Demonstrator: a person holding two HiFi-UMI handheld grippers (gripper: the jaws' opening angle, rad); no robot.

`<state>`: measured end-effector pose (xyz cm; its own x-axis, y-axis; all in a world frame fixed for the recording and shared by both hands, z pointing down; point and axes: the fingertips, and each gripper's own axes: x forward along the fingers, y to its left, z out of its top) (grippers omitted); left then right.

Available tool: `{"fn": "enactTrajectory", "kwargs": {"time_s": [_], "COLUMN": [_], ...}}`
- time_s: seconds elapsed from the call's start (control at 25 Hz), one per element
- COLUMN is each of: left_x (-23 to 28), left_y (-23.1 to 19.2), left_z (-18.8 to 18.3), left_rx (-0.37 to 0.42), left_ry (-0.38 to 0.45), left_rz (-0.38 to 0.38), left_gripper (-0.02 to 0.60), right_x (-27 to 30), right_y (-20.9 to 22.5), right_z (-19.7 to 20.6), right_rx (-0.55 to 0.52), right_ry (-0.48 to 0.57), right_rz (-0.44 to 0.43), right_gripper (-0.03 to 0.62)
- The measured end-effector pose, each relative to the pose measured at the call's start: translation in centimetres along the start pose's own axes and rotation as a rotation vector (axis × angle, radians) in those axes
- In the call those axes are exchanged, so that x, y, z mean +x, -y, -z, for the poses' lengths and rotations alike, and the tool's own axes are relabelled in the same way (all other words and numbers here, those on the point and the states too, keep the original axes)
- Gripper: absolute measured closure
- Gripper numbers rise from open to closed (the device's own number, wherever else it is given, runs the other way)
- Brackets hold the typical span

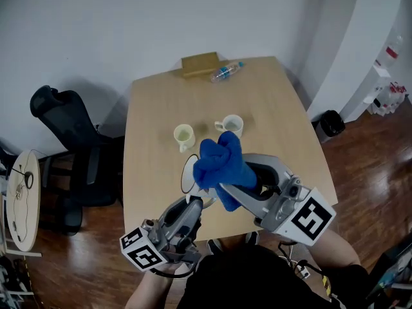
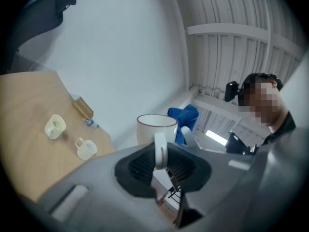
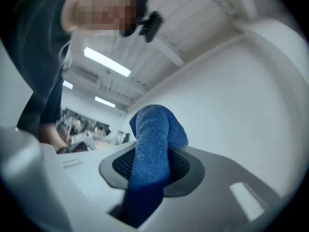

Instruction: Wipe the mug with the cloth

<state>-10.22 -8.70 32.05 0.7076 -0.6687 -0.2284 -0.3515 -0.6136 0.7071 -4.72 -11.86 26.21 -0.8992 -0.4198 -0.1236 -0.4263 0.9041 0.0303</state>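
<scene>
Jaws of the left gripper (image 2: 160, 158) pinch the thin loop handle of a smooth white mug (image 2: 155, 128), low centre in the head view. Just right, the right gripper (image 3: 152, 166) clamps a nubbly blue cloth (image 3: 153, 134), bunched beside the mug and overlapping its rim. Farther up, two pale cups (image 1: 183, 136) stand on the wooden table (image 1: 283, 127).

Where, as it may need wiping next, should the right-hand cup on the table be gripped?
Probably its handle, from the person's left: the cup stands upright, handle jutting left toward the other cup. Pinch across the loop, as the left gripper holds its mug.
</scene>
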Motion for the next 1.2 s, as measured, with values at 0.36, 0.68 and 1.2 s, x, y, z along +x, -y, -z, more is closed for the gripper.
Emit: {"fn": "enactTrajectory", "kwargs": {"time_s": [0.36, 0.68, 1.2], "left_x": [-0.2, 0.1, -0.1], "left_y": [5.9, 8.5, 3.7], "left_z": [-0.3, -0.7, -2.0], "left_rx": [0.023, -0.095, -0.192], "left_ry": [-0.023, 0.005, 0.158], "left_rz": [0.272, 0.471, 0.279], "left_gripper": [0.518, 0.518, 0.518], "right_x": [-0.6, 1.4, 1.4], "right_y": [5.5, 0.8, 2.3], "right_z": [1.1, 3.4, 7.6], "right_rx": [0.854, 1.429, 1.317], "right_ry": [0.238, 0.29, 0.226], "right_rz": [-0.253, -0.519, -0.249], "right_gripper": [0.473, 0.474, 0.476]}}
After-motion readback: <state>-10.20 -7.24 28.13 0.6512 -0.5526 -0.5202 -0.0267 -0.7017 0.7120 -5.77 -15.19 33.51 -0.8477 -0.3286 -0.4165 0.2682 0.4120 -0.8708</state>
